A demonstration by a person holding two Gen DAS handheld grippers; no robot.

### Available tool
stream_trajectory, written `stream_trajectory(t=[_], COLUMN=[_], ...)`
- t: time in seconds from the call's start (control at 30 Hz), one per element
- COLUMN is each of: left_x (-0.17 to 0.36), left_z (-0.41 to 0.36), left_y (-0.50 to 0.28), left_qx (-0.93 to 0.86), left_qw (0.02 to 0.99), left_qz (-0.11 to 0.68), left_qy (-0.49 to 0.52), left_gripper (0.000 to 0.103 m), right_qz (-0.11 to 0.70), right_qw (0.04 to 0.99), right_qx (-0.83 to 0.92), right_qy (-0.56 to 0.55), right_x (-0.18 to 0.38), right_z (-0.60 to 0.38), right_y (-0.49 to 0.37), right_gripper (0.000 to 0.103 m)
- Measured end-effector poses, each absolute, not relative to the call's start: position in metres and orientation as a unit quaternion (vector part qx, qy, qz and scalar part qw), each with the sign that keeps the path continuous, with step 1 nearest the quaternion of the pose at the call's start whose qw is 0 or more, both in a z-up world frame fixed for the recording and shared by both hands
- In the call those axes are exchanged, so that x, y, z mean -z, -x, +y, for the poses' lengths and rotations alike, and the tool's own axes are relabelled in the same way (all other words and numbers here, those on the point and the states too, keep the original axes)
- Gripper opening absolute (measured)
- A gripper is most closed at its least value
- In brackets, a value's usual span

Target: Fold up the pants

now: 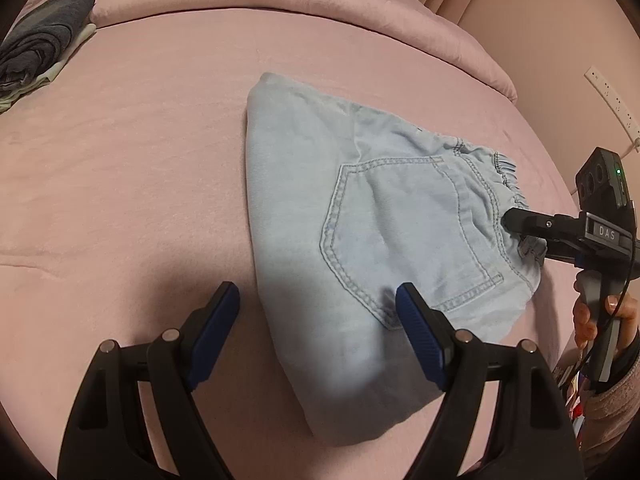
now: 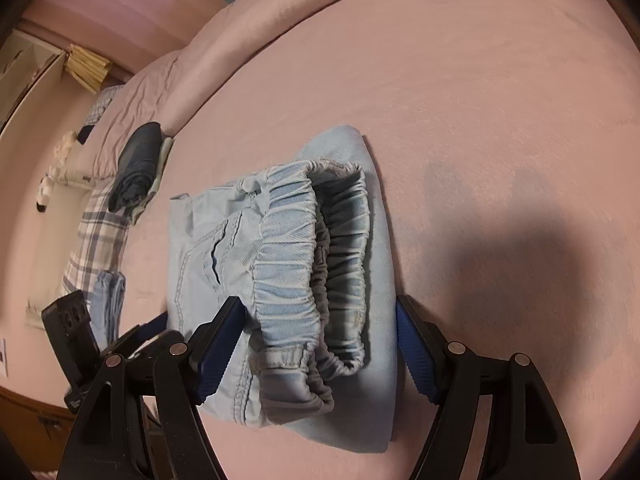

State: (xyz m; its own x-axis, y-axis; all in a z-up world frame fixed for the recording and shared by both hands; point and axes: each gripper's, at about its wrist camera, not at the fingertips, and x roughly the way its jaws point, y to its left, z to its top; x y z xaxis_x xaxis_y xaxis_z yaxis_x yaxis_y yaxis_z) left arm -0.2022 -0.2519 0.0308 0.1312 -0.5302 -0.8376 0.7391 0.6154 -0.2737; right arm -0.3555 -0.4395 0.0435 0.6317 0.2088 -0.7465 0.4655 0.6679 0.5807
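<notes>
Left to right, on the pink bed (image 1: 140, 160): a folded dark garment (image 1: 40, 52) lay at the far left edge, well apart from the work. My left gripper (image 1: 318, 308) hung with its jaws spread, one finger over bare sheet and the other over the near corner of the pants (image 1: 360, 220), pinching nothing. The light blue denim pants lay folded into a compact stack at mid-bed, back pocket upward. At the right, my right gripper (image 2: 320, 344) stood at the elastic waistband (image 2: 304, 240), its jaws spread to either side of the stack; I could not tell whether the pads touched cloth.
</notes>
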Motion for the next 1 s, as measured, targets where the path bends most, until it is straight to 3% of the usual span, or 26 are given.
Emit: stream_trajectory(t=[1.0], left_x=[-0.029], left_z=[-0.292], left_y=[0.199], left_qx=[0.450], left_qw=[0.733], left_qz=[0.497], left_qy=[-0.111], left_gripper=[0.083], right_qz=[0.443], right_qw=[0.831], right_qx=[0.069], right_qy=[-0.329], right_x=[-0.042], right_z=[-0.427], right_y=[0.324], right_gripper=[0.085])
